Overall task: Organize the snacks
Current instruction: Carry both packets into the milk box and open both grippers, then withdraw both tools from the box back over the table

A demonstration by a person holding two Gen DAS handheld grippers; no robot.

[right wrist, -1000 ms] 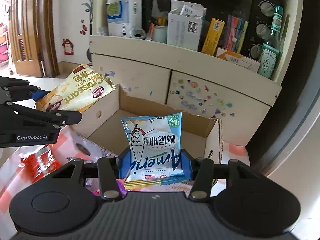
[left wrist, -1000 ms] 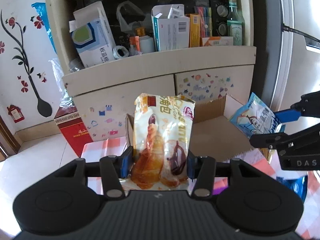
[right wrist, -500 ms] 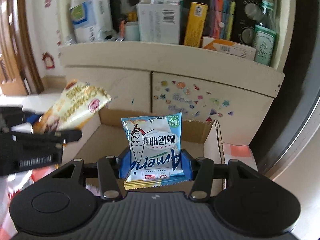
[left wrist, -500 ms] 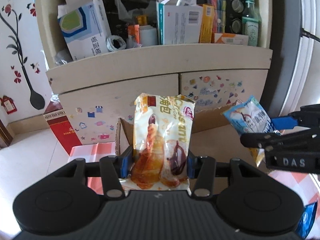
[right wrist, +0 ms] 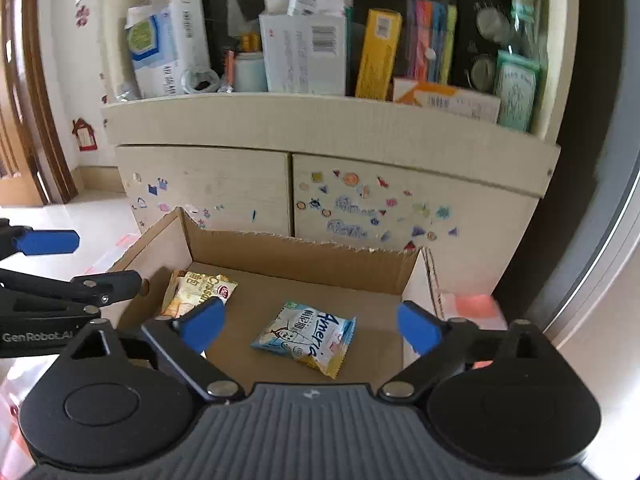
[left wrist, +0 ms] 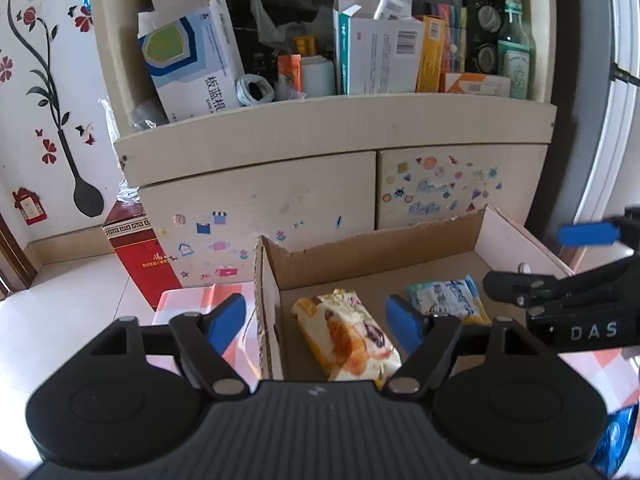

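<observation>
An open cardboard box (left wrist: 360, 246) (right wrist: 304, 252) holds both snacks. The yellow croissant packet (left wrist: 346, 334) (right wrist: 198, 290) lies flat at the box's left side. The blue-and-white Amerio packet (right wrist: 306, 334) (left wrist: 446, 294) lies flat to its right. My left gripper (left wrist: 316, 322) is open and empty, above the croissant packet and the box's left wall. My right gripper (right wrist: 310, 326) is open and empty, above the blue packet. Each gripper shows at the edge of the other's view.
A cream cabinet (left wrist: 332, 152) with stickered doors stands just behind the box, its shelf crowded with boxes and a green bottle (left wrist: 516, 46). A red carton (left wrist: 140, 256) stands on the floor at left. A red-checked cloth (left wrist: 192, 300) lies under the box.
Both grippers opened and let go of their packets. The croissant packet and the blue packet dropped and now lie flat in the box.
</observation>
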